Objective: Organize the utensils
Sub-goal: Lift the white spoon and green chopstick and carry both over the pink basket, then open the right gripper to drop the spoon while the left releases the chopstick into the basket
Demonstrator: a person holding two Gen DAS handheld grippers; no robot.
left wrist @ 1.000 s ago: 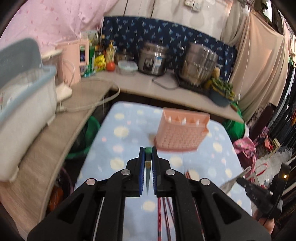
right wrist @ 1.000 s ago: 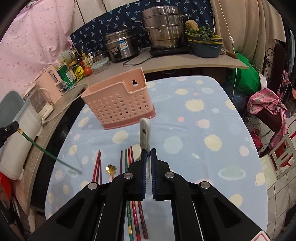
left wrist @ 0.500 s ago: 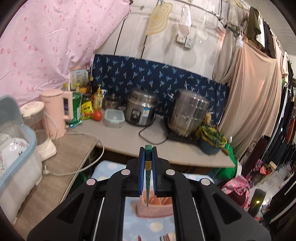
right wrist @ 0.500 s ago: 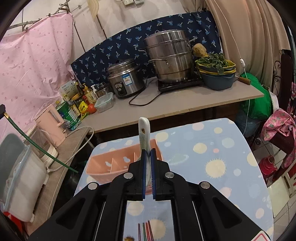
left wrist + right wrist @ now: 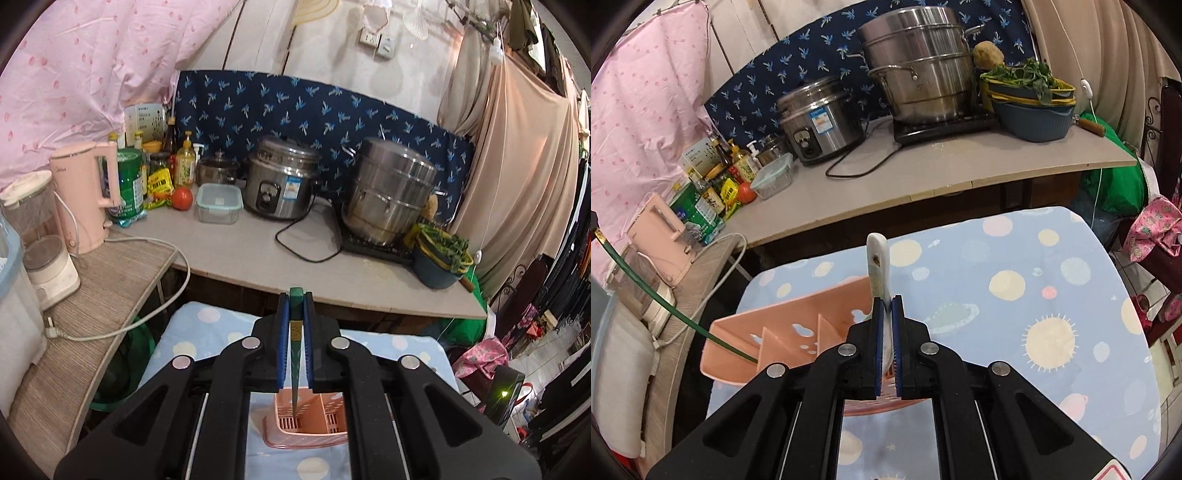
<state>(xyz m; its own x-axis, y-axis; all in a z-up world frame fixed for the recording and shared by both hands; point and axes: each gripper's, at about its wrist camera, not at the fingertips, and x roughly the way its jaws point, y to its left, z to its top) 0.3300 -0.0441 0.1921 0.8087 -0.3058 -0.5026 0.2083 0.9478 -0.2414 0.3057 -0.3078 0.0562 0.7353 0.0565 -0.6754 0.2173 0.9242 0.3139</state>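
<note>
- My left gripper (image 5: 295,306) is pinching a green chopstick (image 5: 294,354) between its blue pads; the stick runs down from the pads, and its tip sits inside the pink utensil caddy (image 5: 314,424) below.
- From my right wrist camera I see that same chopstick coming in from the left edge as a long slanted green line, its tip reaching into the leftmost compartment of the caddy.
- My right gripper (image 5: 885,310) is clamped on a pale, white-handled utensil (image 5: 877,266); the handle, with a hanging hole near its end, sticks up past the fingertips. Its working end is hidden behind the fingers, so I can't tell what kind it is.
- The caddy stands on the table (image 5: 1015,295), which wears a light blue cloth with suns and planets. It has perforated walls and inner dividers, and my right gripper is right above its right-hand part.
- Behind the table, a counter (image 5: 258,258) carries a rice cooker (image 5: 282,177), a stacked steel steamer (image 5: 388,192), a pink kettle (image 5: 88,199), a lidded food box (image 5: 218,198) and a tomato (image 5: 182,193).
</note>
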